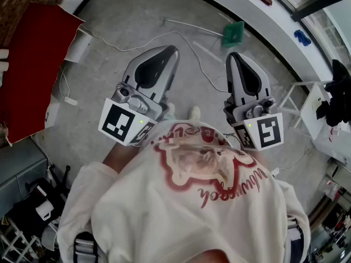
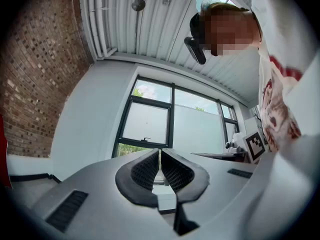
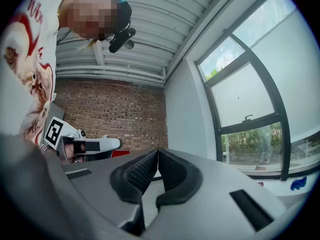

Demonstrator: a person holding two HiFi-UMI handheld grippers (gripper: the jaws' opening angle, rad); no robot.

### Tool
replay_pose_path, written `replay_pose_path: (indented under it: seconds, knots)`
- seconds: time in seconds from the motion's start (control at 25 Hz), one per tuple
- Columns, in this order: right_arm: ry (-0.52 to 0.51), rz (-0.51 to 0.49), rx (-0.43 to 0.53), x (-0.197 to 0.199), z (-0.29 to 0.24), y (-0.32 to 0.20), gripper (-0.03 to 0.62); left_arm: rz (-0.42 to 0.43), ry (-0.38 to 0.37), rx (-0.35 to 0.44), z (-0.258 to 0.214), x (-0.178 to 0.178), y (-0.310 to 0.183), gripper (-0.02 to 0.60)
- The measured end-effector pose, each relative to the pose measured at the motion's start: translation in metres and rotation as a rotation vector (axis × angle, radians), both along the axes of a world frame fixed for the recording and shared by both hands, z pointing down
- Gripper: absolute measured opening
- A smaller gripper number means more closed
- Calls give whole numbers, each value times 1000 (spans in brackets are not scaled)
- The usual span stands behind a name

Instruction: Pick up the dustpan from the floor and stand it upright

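Only the head view shows the dustpan (image 1: 234, 33) on the floor (image 1: 126, 32). Left tongs (image 2: 160, 153) and right tongs (image 3: 157, 153) are clenched, empty.

Person wore a cream long-sleeved sweatshirt (image 1: 186, 212) with a red cartoon print and red script lettering. The left gripper (image 1: 170, 52) and right gripper (image 1: 234, 58) had smooth grey shells with black recessed tops. Black ribbed pads (image 2: 145, 171) lined the jaws. Each carried a white cube (image 1: 123, 124) with black square markers.
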State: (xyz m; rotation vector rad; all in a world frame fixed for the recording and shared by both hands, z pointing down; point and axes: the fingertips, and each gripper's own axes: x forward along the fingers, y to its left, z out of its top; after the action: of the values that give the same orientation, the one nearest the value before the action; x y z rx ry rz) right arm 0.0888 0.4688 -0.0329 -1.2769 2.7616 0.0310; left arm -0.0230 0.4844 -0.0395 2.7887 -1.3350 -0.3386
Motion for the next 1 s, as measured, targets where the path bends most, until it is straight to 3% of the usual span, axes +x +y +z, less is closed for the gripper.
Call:
replay_pose_path:
  seconds: [0.2, 0.72, 1.0]
  knots:
    - [-8, 0, -6, -7, 2, 3, 25, -5, -38, -12, 5, -2, 1, 20]
    - [-30, -31, -37, -9, 7, 9, 25, -24, -21, -22, 6, -8, 17, 20]
    - [-41, -42, -36, 15, 6, 6, 25, -85, -3, -26, 7, -2, 12, 20]
